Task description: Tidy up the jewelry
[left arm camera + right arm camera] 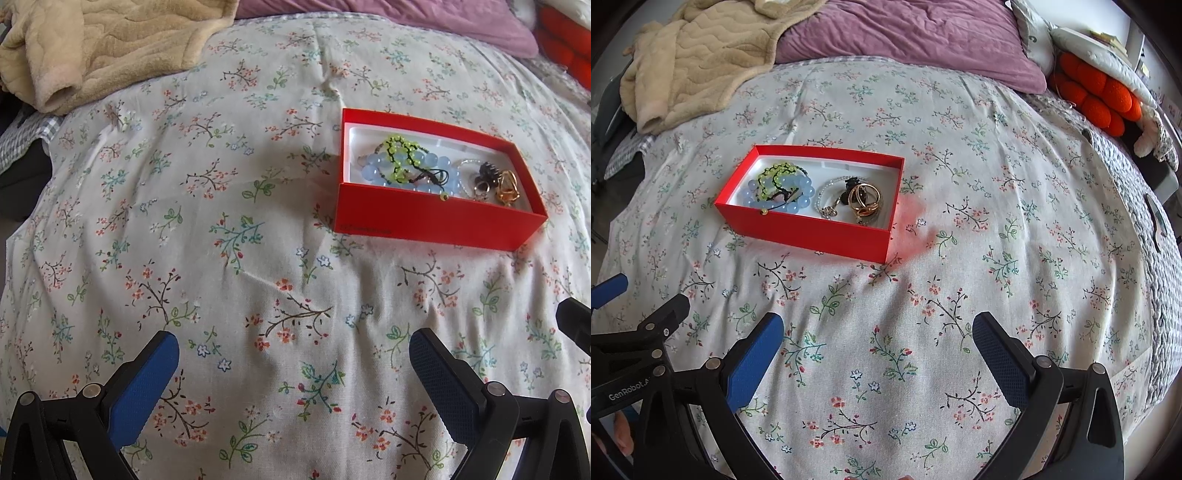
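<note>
A red box (pixel 424 218) (pixel 812 230) with a white inside sits on the floral bedspread. It holds a pale blue bead bracelet (pixel 436 162) (pixel 803 192), a yellow-green bead bracelet (pixel 400 155) (pixel 775 173), a thin silver chain (pixel 823 194), a small dark piece (pixel 489 171) and gold rings (pixel 508 190) (pixel 866 201). My left gripper (pixel 293 347) hovers open over the bedspread, below and left of the box. My right gripper (pixel 877 328) is open too, below and right of the box. Neither holds anything. The left gripper's frame (pixel 631 332) shows in the right wrist view.
A beige fleece blanket (pixel 103 48) (pixel 701 55) is heaped at the far left. A purple pillow (pixel 912 33) lies across the back. An orange knobbly cushion (pixel 1097 96) sits at the far right. The floral bedspread (pixel 240 229) stretches flat around the box.
</note>
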